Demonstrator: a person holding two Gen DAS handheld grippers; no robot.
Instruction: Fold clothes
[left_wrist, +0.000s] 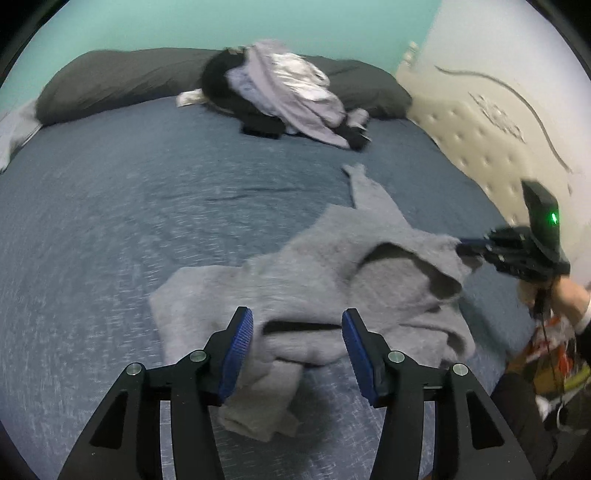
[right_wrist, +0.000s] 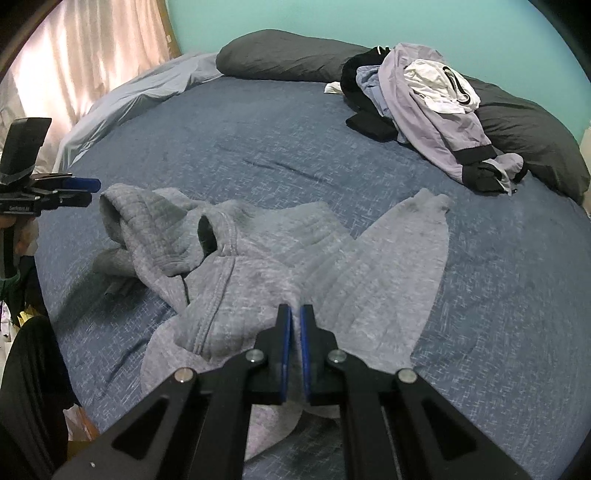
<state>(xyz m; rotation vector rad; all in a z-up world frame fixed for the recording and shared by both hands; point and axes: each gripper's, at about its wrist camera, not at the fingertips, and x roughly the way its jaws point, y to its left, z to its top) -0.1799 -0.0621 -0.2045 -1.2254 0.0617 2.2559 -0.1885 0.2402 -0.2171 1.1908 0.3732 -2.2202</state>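
Observation:
A grey hoodie (right_wrist: 295, 258) lies crumpled on the blue bed sheet (right_wrist: 258, 140), hood (right_wrist: 147, 221) to the left and one sleeve (right_wrist: 417, 229) stretched out to the right. My right gripper (right_wrist: 295, 310) is shut on a pinch of the hoodie's fabric near the shoulder. In the left wrist view the same gripper (left_wrist: 469, 253) holds the hoodie's (left_wrist: 332, 266) raised edge. My left gripper (left_wrist: 296, 315) is open, its blue pads (left_wrist: 240, 347) spread over the bunched cloth. From the right wrist view, the left gripper (right_wrist: 83, 191) hovers just left of the hood, apart from it.
A pile of lilac, white and black clothes (right_wrist: 424, 103) rests against dark grey pillows (right_wrist: 280, 55) at the far side. A beige tufted headboard (left_wrist: 480, 147) stands on the right, curtains (right_wrist: 92, 55) on the left. Clutter (left_wrist: 554, 354) lies beside the bed near a person's hand (left_wrist: 565, 299).

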